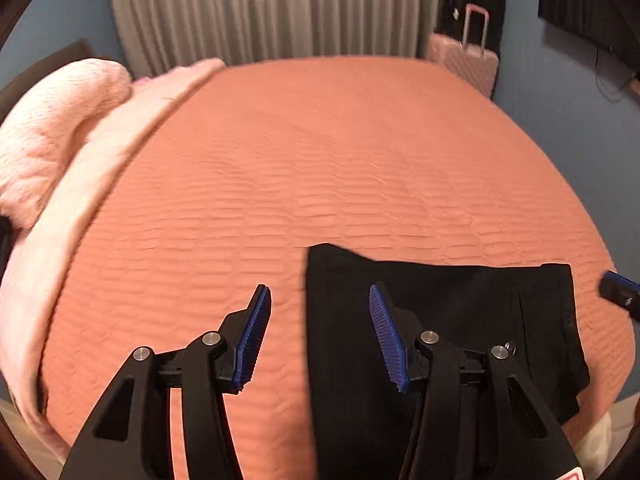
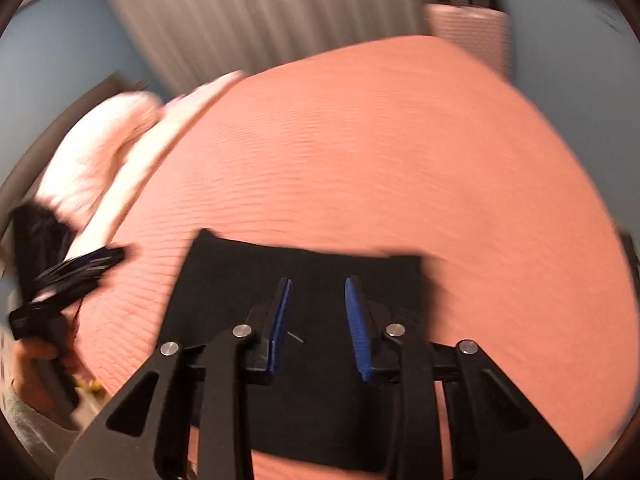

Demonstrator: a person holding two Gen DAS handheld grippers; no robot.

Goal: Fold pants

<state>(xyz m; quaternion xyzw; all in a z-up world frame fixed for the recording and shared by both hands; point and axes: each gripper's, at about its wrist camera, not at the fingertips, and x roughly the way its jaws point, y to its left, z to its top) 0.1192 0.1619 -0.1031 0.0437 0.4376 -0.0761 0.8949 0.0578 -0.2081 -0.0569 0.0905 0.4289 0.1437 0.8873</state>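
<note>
Left gripper (image 1: 318, 292) – jaws apart, holding nothing, angled down over the black pants' (image 1: 440, 320) left edge. Right gripper (image 2: 318, 284) – narrower gap, empty, above the pants folded on the orange bedspread (image 1: 320, 160).

Free room, as we find it: the broad far stretch of the orange bedspread (image 1: 340, 152) lies bare — open passage beyond the folded black pants (image 1: 440, 320) at the near edge. Obstacles we note: pink pillows (image 1: 52, 128) piled along the left side; a pink suitcase (image 1: 468, 60) off the far right corner — beside the grey curtain (image 1: 264, 8).
</note>
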